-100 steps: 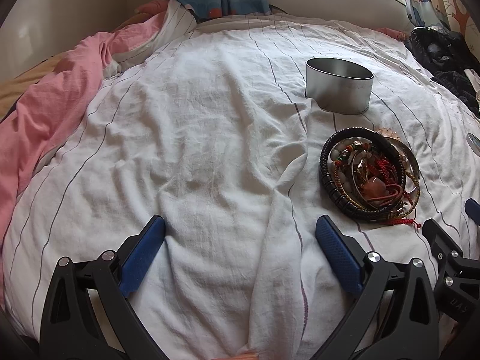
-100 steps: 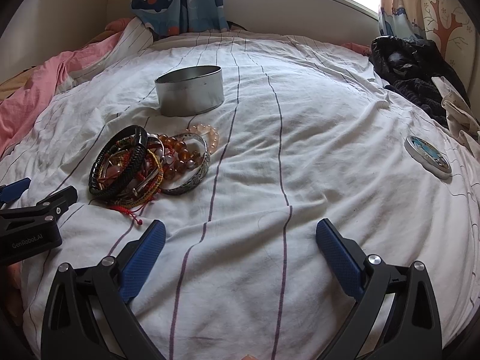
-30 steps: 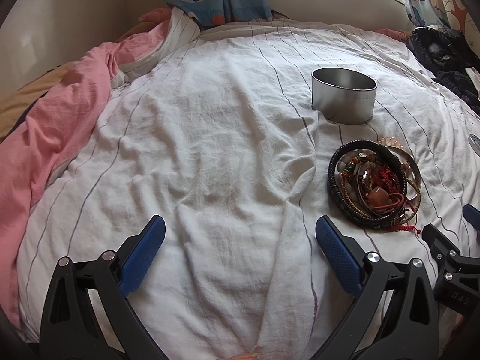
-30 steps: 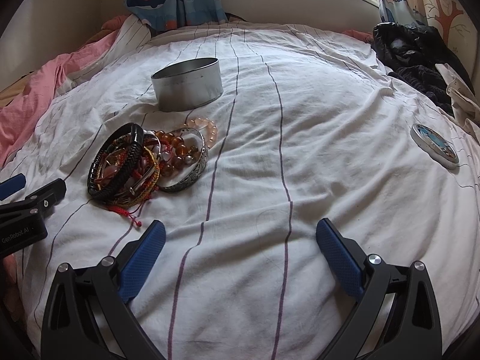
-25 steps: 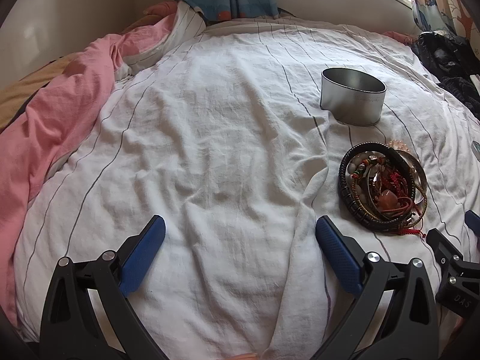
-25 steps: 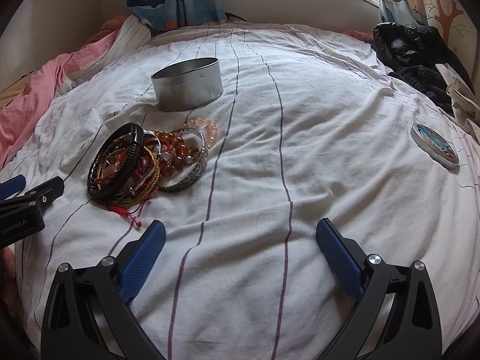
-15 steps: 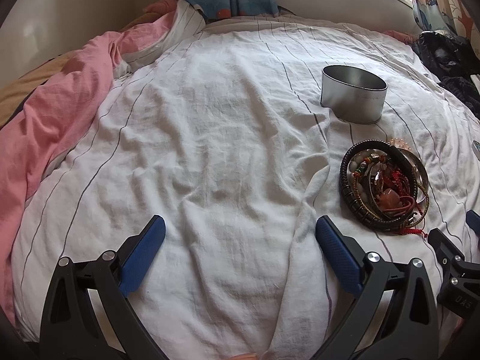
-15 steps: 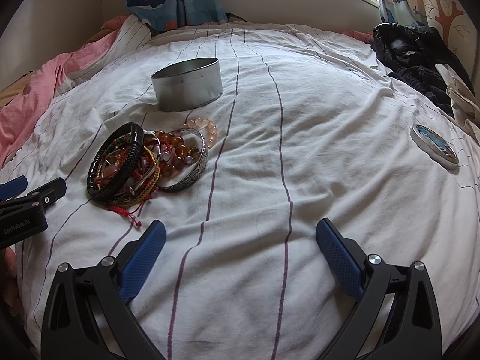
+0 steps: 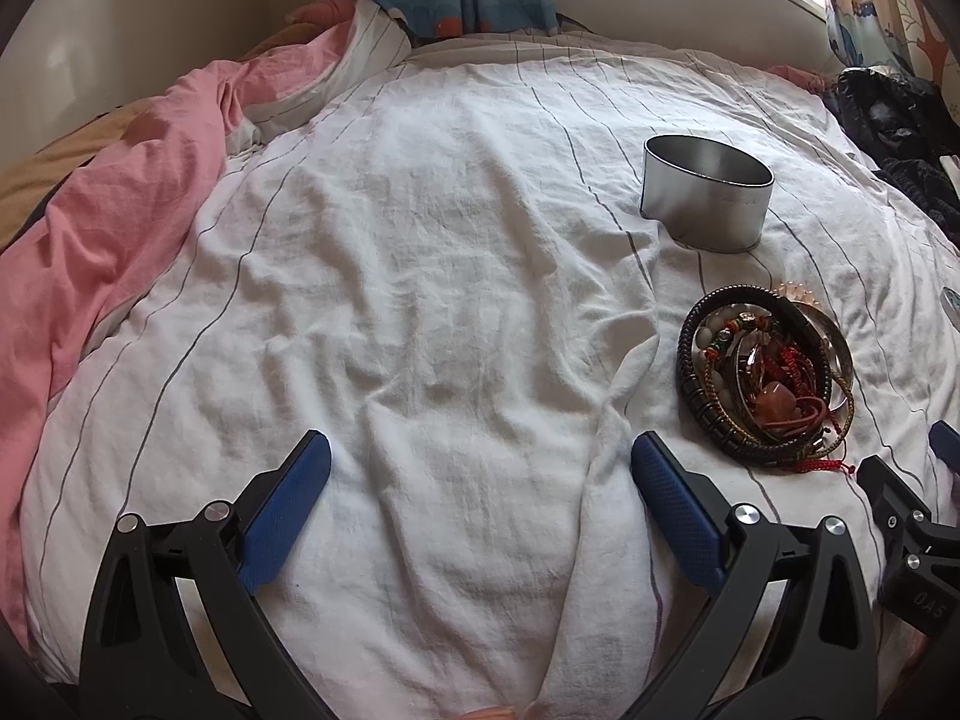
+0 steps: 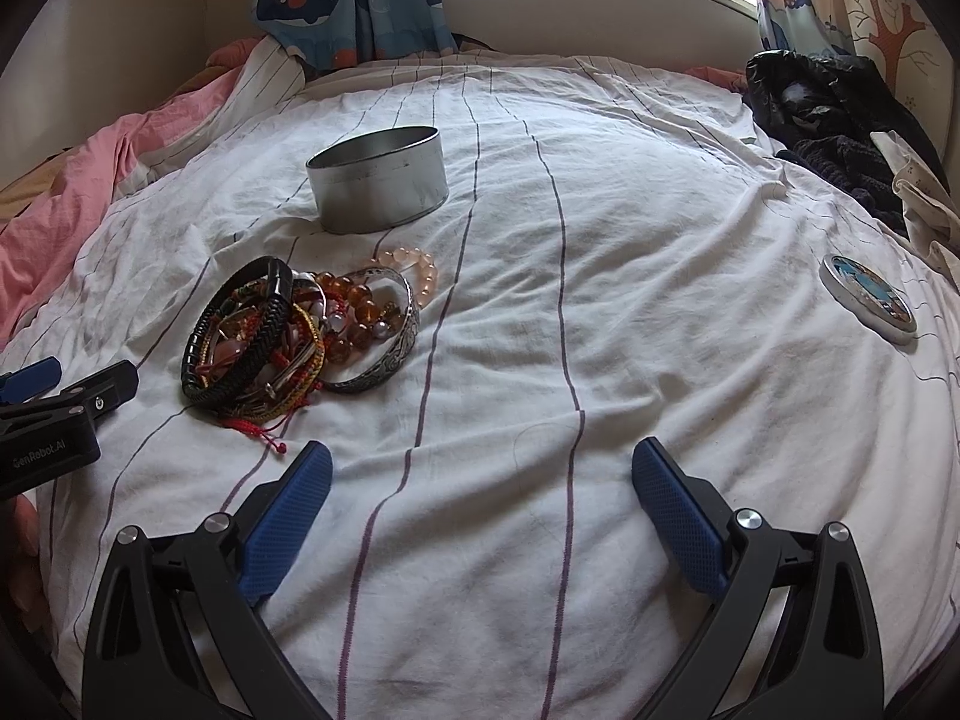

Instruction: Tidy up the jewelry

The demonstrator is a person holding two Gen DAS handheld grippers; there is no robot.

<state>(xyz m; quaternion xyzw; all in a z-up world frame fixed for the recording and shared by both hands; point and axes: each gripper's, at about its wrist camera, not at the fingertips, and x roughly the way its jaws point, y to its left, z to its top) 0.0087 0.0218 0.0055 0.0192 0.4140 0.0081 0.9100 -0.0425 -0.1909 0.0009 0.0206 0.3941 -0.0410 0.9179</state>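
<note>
A pile of bracelets [image 9: 765,378] lies on the white striped bedsheet [image 9: 450,300]: black braided bands, amber beads, red cord, a silver bangle. It also shows in the right wrist view [image 10: 300,330]. A round open metal tin [image 9: 705,201] stands just behind the pile, seen too in the right wrist view [image 10: 378,180]. My left gripper [image 9: 480,480] is open and empty, left of the pile. My right gripper [image 10: 480,480] is open and empty, right of and nearer than the pile.
A round tin lid [image 10: 870,300] with a picture lies on the sheet at the right. Dark clothes [image 10: 840,120] are heaped at the far right. A pink blanket [image 9: 102,240] is bunched along the left. Whale-print curtains [image 10: 348,0] hang behind.
The left gripper has drifted slightly, so the tin and pile sit a little further right in its view. The right gripper has barely moved. Both stay open.
</note>
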